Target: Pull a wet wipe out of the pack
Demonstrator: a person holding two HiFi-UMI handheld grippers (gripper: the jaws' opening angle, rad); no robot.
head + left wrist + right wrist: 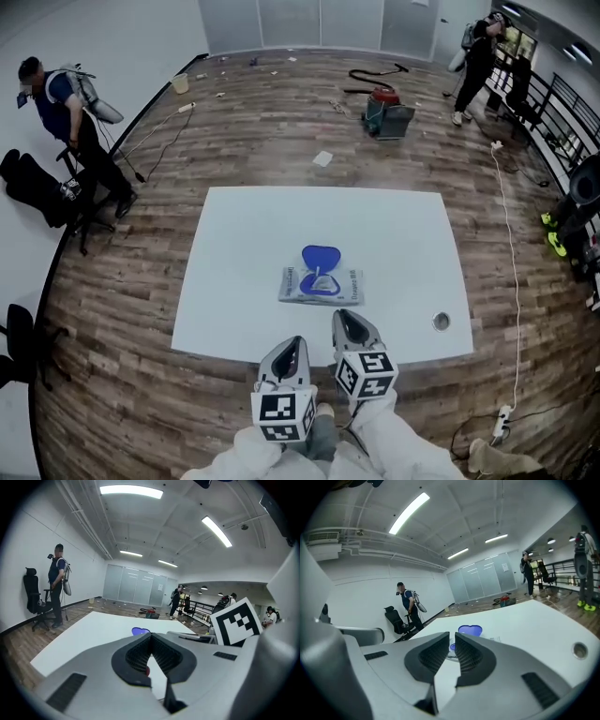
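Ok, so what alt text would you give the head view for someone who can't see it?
Seen from above, a wet wipe pack with its blue lid flipped open lies on a white table; the left gripper and right gripper hover empty at the table's near edge, pointing toward it. A wooden floor surrounds the table.

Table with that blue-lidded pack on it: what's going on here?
A person stands at the white table with a hand-held gripper in each hand. A pack of wet wipes lies on it, its blue lid flipped open. The left gripper and the right gripper hover at the near edge, short of the pack and holding nothing. The left's jaws are together, the right's slightly apart.
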